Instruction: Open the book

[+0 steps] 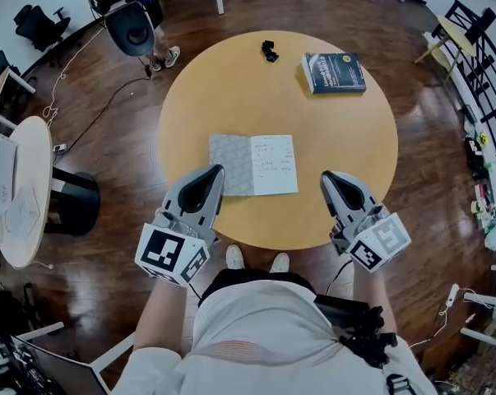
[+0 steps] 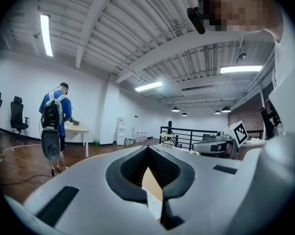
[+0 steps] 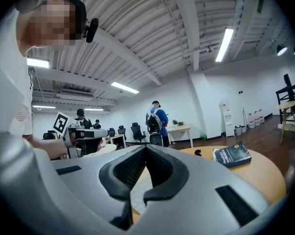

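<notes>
An open notebook (image 1: 254, 164) lies flat in the middle of the round wooden table (image 1: 223, 81), grey page on the left, written white page on the right. A closed dark blue book (image 1: 333, 72) rests at the table's far right, also seen in the right gripper view (image 3: 232, 155). My left gripper (image 1: 217, 171) is held above the near table edge, just left of the notebook, shut and empty. My right gripper (image 1: 327, 177) is level with it on the notebook's right, shut and empty. In each gripper view the jaws (image 2: 148, 151) (image 3: 146, 148) meet at their tips, pointing level across the room.
A small black object (image 1: 269, 51) sits at the table's far side. A person in blue with a backpack rig (image 1: 132, 15) stands beyond the table at the left. A white round side table (image 1: 21, 188) is at the left and a black railing (image 1: 486, 64) at the right.
</notes>
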Demonstrator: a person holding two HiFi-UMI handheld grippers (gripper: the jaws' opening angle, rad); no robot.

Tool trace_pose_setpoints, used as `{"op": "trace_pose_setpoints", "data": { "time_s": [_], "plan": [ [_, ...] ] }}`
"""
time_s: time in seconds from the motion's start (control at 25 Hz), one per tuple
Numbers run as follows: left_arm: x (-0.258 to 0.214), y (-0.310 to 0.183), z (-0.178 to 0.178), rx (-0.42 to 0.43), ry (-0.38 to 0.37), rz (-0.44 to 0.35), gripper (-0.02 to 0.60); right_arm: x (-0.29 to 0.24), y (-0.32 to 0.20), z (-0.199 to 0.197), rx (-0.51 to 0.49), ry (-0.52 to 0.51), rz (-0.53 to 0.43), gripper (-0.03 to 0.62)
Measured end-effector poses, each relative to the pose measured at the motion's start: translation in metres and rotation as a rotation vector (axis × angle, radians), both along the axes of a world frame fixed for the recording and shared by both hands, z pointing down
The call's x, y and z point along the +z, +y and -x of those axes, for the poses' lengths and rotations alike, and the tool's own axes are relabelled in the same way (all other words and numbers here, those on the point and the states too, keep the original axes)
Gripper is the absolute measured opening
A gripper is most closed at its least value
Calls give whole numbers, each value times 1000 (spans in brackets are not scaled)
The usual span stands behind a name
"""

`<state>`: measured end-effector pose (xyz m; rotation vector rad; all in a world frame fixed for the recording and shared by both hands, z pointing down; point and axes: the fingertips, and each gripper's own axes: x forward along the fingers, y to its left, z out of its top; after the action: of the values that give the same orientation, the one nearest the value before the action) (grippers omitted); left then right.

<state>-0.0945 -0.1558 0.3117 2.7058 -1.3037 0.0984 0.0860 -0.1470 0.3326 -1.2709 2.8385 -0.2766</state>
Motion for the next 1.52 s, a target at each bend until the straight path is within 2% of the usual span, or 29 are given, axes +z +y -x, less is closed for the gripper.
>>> {"op": "trace_pose_setpoints", "data": {
  "time_s": [0.2, 0.6, 0.88, 1.24, 1.52],
  "plan": [
    [-11, 17, -7, -6, 10, -18, 6, -28, 15, -8, -1, -12, -70, -1],
    [-33, 48, -34, -24, 31, -60, 6, -40, 43, -15, -61, -4, -96, -1],
    [-50, 52, -18, -14, 24, -118, 6, -54, 47, -3, -32, -11, -127, -1],
    [-55, 47, -1, -12, 72, -127, 6, -54, 46, 8, -2, 17, -138, -2],
    [-52, 47, -2, -17, 33, -127, 6, -57, 47, 7, 3, 25, -148, -2]
  ]
}}
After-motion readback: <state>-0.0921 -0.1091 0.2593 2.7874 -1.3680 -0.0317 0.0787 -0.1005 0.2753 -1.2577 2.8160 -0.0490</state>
